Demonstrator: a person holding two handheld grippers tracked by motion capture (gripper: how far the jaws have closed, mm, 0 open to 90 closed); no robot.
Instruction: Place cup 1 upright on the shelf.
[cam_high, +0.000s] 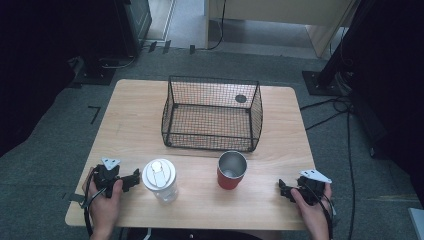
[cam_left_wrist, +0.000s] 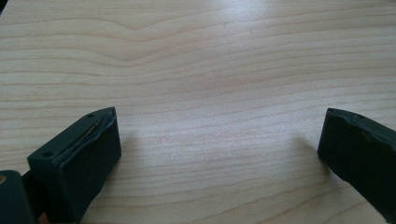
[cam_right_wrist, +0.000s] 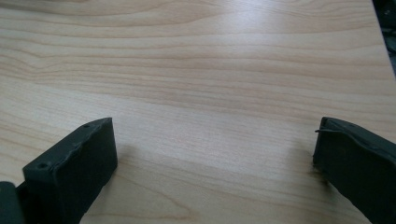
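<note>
A clear cup with a white lid (cam_high: 160, 179) stands near the front of the wooden table (cam_high: 130, 125). To its right stands a red cup with a metal inside (cam_high: 231, 170), upright and uncovered. My left gripper (cam_high: 134, 179) rests on the table just left of the lidded cup, held by a hand. My right gripper (cam_high: 283, 189) rests at the front right, some way right of the red cup. In the left gripper view my left gripper (cam_left_wrist: 219, 135) is open over bare wood. In the right gripper view my right gripper (cam_right_wrist: 215, 140) is open with bare wood between its jaws.
A black wire basket (cam_high: 212, 115) with nothing in it stands at the middle back of the table, behind both cups. Cables (cam_high: 325, 107) run over the grey floor at the right. Dark stands (cam_high: 95, 70) sit beyond the table's far corners.
</note>
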